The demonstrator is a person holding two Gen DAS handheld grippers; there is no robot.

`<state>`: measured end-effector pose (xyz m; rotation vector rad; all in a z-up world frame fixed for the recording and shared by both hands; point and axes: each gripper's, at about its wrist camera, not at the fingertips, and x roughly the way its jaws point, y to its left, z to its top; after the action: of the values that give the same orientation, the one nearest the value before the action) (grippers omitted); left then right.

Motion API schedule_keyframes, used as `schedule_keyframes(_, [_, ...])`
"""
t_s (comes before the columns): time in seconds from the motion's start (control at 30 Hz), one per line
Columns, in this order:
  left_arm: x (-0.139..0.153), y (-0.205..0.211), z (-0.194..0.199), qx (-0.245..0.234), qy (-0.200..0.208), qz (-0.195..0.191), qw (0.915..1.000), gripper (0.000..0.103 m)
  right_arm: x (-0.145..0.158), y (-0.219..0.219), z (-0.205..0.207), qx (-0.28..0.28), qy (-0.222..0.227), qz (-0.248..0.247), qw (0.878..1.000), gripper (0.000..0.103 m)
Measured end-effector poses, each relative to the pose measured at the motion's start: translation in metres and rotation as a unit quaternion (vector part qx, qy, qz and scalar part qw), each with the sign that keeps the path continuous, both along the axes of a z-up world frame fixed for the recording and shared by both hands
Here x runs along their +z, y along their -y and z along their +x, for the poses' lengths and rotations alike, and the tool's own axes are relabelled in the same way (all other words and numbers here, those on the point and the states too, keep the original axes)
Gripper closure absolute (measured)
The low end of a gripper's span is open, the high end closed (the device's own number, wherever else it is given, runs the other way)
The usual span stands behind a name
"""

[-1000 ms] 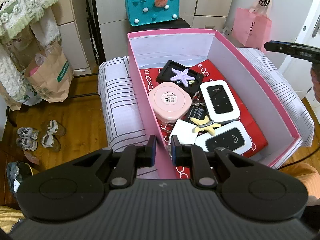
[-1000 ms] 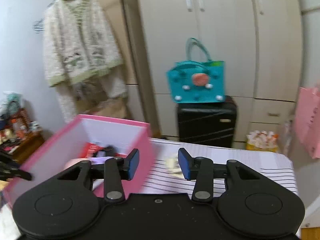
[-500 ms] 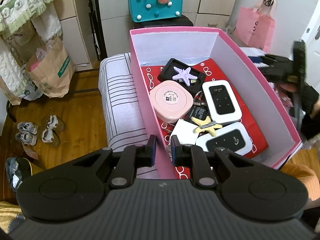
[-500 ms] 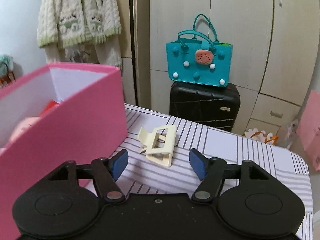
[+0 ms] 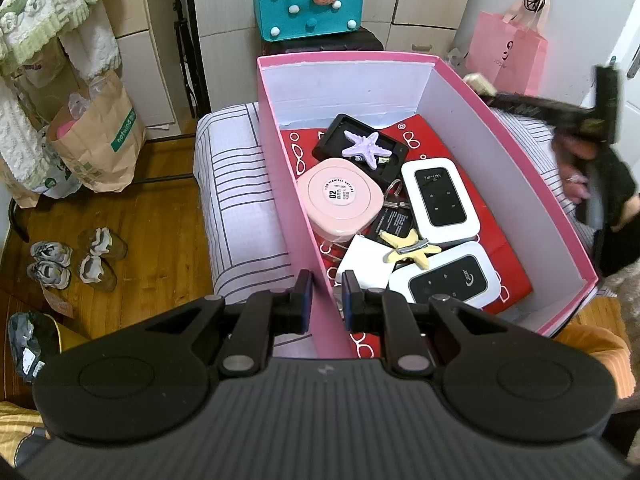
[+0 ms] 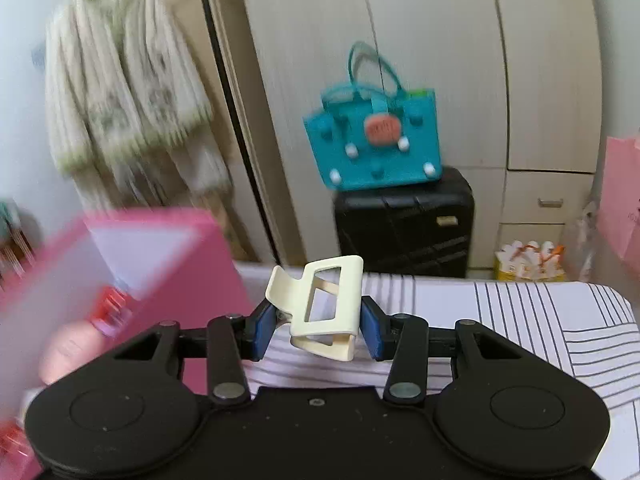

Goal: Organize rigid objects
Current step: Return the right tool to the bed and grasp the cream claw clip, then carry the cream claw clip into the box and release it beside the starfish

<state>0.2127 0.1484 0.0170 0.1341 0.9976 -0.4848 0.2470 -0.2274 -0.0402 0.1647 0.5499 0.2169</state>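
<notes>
The pink box (image 5: 480, 140) stands on a striped cushion. It holds a pink round case (image 5: 342, 202), a purple starfish (image 5: 362, 150), a yellow starfish clip (image 5: 408, 250) and two white routers (image 5: 440, 200). My left gripper (image 5: 326, 300) is shut on the box's near left wall. In the right wrist view my right gripper (image 6: 318, 332) is closing, and its blue pads press on a cream hair clip (image 6: 328, 304) just right of the pink box (image 6: 192, 272). A gloved hand (image 5: 612, 200) shows blurred beyond the box's right wall.
The striped cushion (image 6: 540, 320) extends to the right of the box. A teal bag (image 6: 376, 144) sits on a black suitcase (image 6: 404, 220) behind it. A pink paper bag (image 5: 508, 52) hangs at the back right. Shoes (image 5: 72, 260) and a brown paper bag (image 5: 96, 140) are on the wooden floor at left.
My right gripper came down and forward over the cream clip, opened wide, then closed on it. The left gripper has kept its hold on the box wall.
</notes>
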Motion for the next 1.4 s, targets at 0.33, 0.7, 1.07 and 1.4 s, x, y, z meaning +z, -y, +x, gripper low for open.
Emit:
schedule_keyframes(0.33, [0.000, -0.003, 0.001, 0.015, -0.001, -0.017, 0.9997, 0.088, 0.078, -0.066, -0.057, 0.139, 0.054, -0.018, 0.989, 0.053])
schedule_keyframes(0.7, [0.003, -0.007, -0.005, 0.022, -0.003, -0.020, 0.9996, 0.088, 0.052, -0.140, -0.033, 0.175, 0.023, -0.233, 0.956, 0.053])
schedule_keyframes(1.07, [0.008, -0.006, -0.004, 0.037, -0.002, -0.010, 0.9993, 0.087, 0.043, -0.136, -0.044, 0.139, 0.067, -0.267, 0.951, 0.047])
schedule_keyframes(1.4, [0.026, 0.000, -0.026, 0.054, 0.010, 0.016, 0.9984, 0.087, 0.071, -0.084, -0.066, 0.086, -0.016, -0.133, 0.987, 0.042])
